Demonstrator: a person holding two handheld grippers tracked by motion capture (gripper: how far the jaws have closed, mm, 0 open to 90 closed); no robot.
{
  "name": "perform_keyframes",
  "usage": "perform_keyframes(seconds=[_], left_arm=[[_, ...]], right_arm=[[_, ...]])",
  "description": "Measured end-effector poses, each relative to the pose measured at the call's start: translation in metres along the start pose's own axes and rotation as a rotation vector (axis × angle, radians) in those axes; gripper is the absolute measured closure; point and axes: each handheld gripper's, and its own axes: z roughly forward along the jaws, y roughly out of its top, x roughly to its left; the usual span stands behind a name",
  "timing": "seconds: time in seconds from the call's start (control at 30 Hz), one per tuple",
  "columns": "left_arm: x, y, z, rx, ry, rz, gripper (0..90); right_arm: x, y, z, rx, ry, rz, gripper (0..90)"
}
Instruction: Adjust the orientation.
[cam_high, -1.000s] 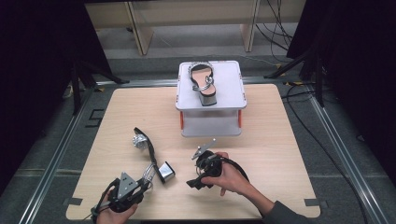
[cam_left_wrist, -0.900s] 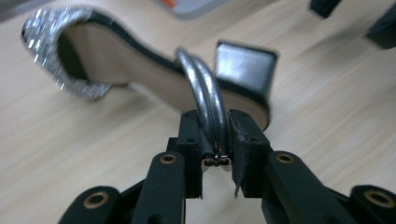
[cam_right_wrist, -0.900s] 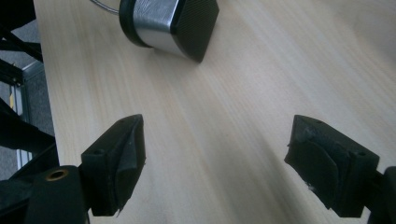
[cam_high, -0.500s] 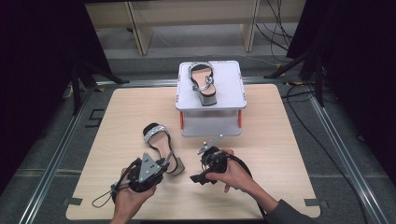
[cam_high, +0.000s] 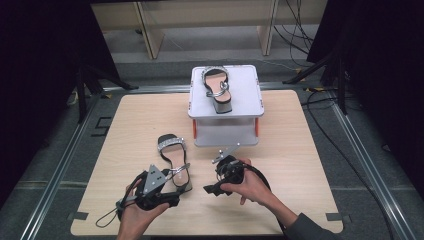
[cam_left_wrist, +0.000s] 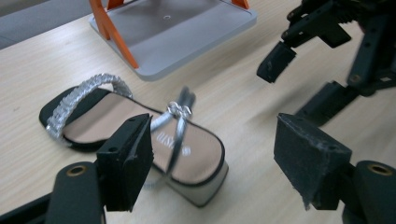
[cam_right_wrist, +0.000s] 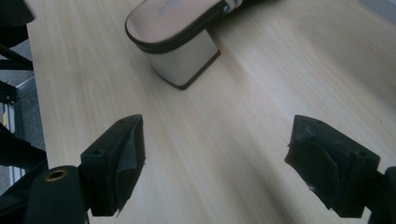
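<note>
Your left gripper (cam_left_wrist: 212, 158) has just opened its jaws, nothing clamped between them; the black block-heeled sandal with silver straps (cam_high: 173, 160) stands free on the pale wooden table (cam_high: 300, 150), just beyond the jaws; your right gripper (cam_right_wrist: 217, 165) holds its jaws wide apart, empty, near the heel.

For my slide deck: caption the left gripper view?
Open left gripper above a sandal lying on the table.

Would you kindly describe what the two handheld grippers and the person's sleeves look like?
Both are black. The left gripper carries a grey three-cornered plate and trails a thin black looped cable. The right gripper trails a thicker black cable. Its fingers end in blocky black pads. A grey sleeve covers the right forearm.
</note>
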Motion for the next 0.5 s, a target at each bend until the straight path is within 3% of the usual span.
perform_keyframes(seconds=[0.1, 0.23, 0.27, 0.3, 0.33, 0.4, 0.43, 0.5], left_arm=[[0.002, -0.015, -0.012, -0.007, 0.014, -0.062, 26.0], [0.009, -0.027, -0.021, 0.002, 0.042, -0.083, 26.2], [0.014, -0.037, -0.023, 0.020, 0.056, -0.103, 26.6], [0.014, -0.037, -0.023, 0.020, 0.056, -0.103, 26.7], [0.017, -0.049, -0.024, 0.043, 0.056, -0.126, 26.8], [0.018, -0.055, -0.024, 0.050, 0.056, -0.138, 27.4], [0.020, -0.065, -0.024, 0.083, 0.062, -0.151, 27.5], [0.021, -0.073, -0.024, 0.107, 0.059, -0.164, 27.4]], right_arm=[[0.004, 0.004, 0.002, -0.010, -0.002, -0.028, 23.1], [0.007, 0.009, 0.008, -0.049, -0.017, -0.046, 29.8], [0.007, 0.014, 0.011, -0.073, -0.029, -0.092, 35.7], [0.008, 0.017, 0.012, -0.077, -0.030, -0.077, 36.1], [0.008, 0.020, 0.014, -0.088, -0.030, -0.075, 36.6], [0.009, 0.027, 0.018, -0.096, -0.054, -0.090, 42.8], [0.009, 0.029, 0.021, -0.118, -0.076, -0.102, 43.9], [0.008, 0.035, 0.023, -0.112, -0.087, -0.105, 47.3]])
